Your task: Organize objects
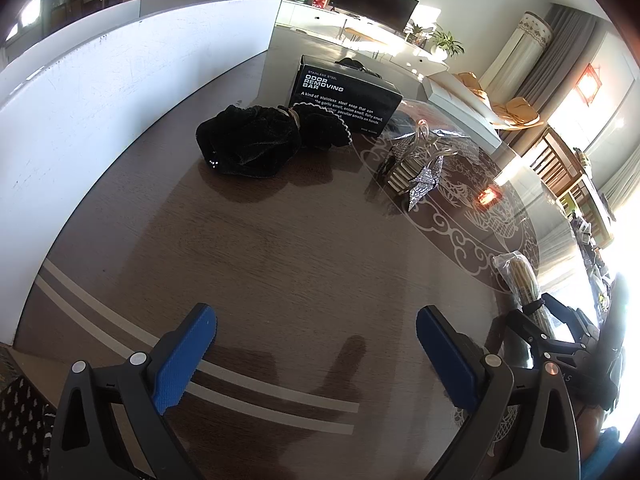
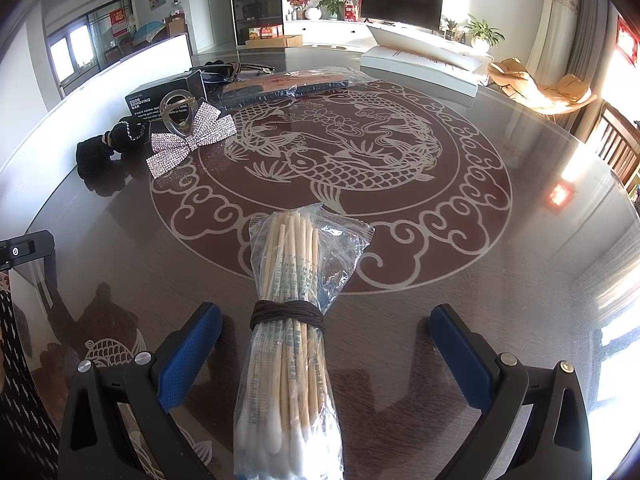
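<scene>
The right gripper [image 2: 326, 344] is standing with its blue fingers [image 2: 190, 356] spread wide, and a bag of cotton swabs [image 2: 290, 320] is lying on the table [image 2: 500, 300] between them, touching neither. A dark cord [image 2: 286, 314] is wrapping the bag at its middle, and its far end is resting on the edge of the fish medallion [image 2: 332, 168] printed on the tabletop.

The left gripper [image 1: 316, 344] is also gaping wide, holding nothing, over bare wood to the left of the medallion [image 1: 472, 216].

At the medallion's far left rim a sparkly bow hair clip [image 2: 188, 140] is sitting, with a black scrunchie [image 2: 98, 156] just left of it and a black box [image 2: 160, 98] behind both. Beyond the medallion a flat plastic-wrapped packet [image 2: 280, 84] is lying, and further right a white box [image 2: 424, 66] is sitting.
</scene>
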`<state>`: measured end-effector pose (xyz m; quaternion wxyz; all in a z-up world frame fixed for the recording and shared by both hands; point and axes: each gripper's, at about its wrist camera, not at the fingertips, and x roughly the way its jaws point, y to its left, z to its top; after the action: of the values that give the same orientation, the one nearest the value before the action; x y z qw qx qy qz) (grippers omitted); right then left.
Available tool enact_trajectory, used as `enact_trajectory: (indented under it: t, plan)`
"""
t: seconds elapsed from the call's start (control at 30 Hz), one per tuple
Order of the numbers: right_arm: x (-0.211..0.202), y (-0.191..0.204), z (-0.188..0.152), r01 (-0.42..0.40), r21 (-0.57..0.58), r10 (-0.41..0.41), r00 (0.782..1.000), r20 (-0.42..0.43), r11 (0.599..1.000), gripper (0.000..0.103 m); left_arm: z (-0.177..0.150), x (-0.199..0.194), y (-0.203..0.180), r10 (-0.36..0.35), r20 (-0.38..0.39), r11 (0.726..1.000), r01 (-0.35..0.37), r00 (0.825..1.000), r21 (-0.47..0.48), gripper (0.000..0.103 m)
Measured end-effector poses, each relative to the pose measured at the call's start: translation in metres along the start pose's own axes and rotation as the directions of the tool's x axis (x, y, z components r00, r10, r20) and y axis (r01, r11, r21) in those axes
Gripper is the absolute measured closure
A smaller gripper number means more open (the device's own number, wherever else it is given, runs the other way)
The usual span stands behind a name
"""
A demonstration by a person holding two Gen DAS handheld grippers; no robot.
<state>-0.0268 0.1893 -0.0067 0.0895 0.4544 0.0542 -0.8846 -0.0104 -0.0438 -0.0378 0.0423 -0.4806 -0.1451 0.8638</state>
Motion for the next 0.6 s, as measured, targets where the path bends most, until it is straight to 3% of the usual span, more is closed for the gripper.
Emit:
enact_trajectory:
  t: [0.6]
  plan:
    - [-0.0004, 0.0001, -0.0005, 0.0, 0.0, 0.0, 1.0, 0.0, 1.0, 0.0, -0.0005, 0.0005, -0.0004, 0.004, -0.001, 1.0, -0.004, 1.0, 0.003, 0.001]
